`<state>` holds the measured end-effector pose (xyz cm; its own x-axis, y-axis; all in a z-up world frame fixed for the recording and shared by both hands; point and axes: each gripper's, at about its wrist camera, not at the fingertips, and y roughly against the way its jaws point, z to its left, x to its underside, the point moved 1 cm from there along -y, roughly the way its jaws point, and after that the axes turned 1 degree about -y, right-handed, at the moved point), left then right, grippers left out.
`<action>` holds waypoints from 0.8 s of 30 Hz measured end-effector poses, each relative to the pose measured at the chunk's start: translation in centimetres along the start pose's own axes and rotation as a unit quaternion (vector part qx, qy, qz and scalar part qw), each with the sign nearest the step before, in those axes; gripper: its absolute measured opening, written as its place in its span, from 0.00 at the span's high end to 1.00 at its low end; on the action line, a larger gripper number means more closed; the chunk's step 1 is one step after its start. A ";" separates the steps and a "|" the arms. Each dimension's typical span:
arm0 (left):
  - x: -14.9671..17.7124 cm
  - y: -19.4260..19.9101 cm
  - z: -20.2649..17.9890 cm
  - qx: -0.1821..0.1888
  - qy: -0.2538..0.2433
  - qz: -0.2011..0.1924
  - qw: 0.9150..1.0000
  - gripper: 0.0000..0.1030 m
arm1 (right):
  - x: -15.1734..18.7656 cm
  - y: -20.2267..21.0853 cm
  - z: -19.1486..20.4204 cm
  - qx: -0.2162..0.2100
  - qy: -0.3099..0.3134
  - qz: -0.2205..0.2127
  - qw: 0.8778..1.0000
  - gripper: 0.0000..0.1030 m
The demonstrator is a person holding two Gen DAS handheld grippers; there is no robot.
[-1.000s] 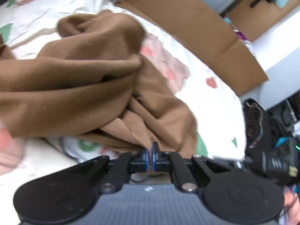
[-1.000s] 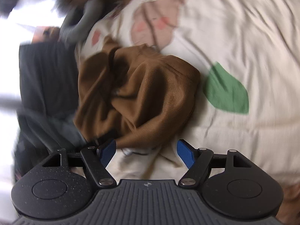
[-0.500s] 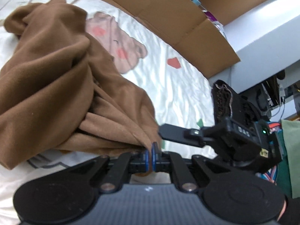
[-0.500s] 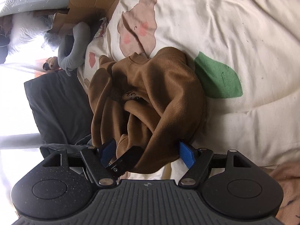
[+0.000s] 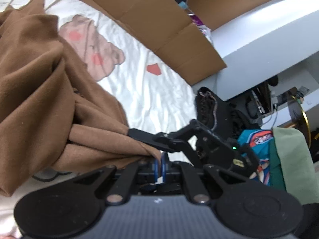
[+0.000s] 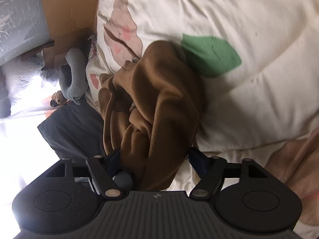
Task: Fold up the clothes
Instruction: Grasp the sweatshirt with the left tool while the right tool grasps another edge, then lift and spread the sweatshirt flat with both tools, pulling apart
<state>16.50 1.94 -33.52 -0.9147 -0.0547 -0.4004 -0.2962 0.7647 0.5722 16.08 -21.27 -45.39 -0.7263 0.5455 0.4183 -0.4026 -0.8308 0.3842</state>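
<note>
Since a second ago, my right gripper (image 6: 154, 159) has dropped over the bunched brown garment (image 6: 159, 103), jaws wide around it. My left gripper (image 5: 159, 166) pinches its edge above the bedsheet (image 5: 151, 91).

Blown-out window glare left, soft blur, fisheye-warped edges

A white printed bedsheet (image 5: 151, 91) (creased) carries the bunched brown garment (image 5: 39, 91), with cardboard (image 5: 159, 29) along its edge.
</note>
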 end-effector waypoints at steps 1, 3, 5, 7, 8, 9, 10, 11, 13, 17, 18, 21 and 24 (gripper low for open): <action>0.0 -0.2 -0.2 0.003 -0.004 0.003 1.000 0.97 | 0.1 -0.2 -0.2 -0.003 -0.009 0.004 1.000 0.24; 0.1 -0.6 -0.5 0.007 -0.012 0.008 1.000 0.97 | 0.2 -0.2 -0.3 0.000 -0.006 0.000 1.000 0.25; 0.1 -0.7 -0.5 0.008 -0.012 0.012 1.000 0.97 | 0.1 -0.1 -0.3 0.002 0.000 -0.007 1.000 0.32; 0.2 -0.8 -0.4 0.007 -0.012 0.019 1.000 0.96 | 0.0 0.1 -0.2 0.000 0.006 -0.014 1.000 0.44; 0.2 -0.8 -0.4 0.004 -0.014 0.027 1.000 0.96 | -0.1 0.1 -0.1 0.000 0.010 -0.018 1.000 0.56; 0.3 -0.9 -0.4 0.000 -0.018 0.035 0.999 0.96 | -0.2 0.2 0.0 0.000 0.014 -0.021 1.000 0.63; 0.5 -0.9 -0.5 -0.001 -0.024 0.042 0.999 0.96 | -0.4 0.3 0.1 0.005 0.019 -0.026 0.999 0.73; 0.5 -0.8 -0.6 -0.001 -0.032 0.047 0.998 0.96 | -0.5 0.5 0.1 0.013 0.023 -0.031 0.999 0.78; 0.6 -0.5 -0.8 -0.002 -0.048 0.054 0.997 0.89 | -0.8 1.0 0.1 0.026 0.032 -0.041 0.998 0.82; -0.6 1.0 -1.0 -0.045 -0.071 0.040 0.996 0.72 | -1.2 1.7 0.4 0.051 0.065 -0.043 0.996 0.85; -0.9 1.4 -1.0 -0.060 -0.079 0.033 0.995 0.61 | -1.3 1.8 0.6 0.057 0.077 -0.041 0.995 0.85; -2.0 2.6 -0.8 -0.105 -0.103 0.011 0.989 0.46 | -1.4 2.1 1.2 0.077 0.111 -0.036 0.990 0.86; -2.9 3.1 -0.6 -0.156 -0.118 -0.006 0.981 0.39 | -1.8 3.0 1.5 0.088 0.135 -0.045 0.986 0.86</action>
<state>18.07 4.13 -30.15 -0.8322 0.1169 -0.5421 -0.4097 0.5293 0.7430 16.97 -24.56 -43.75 -0.8236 0.5467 0.1510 -0.3859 -0.7353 0.5572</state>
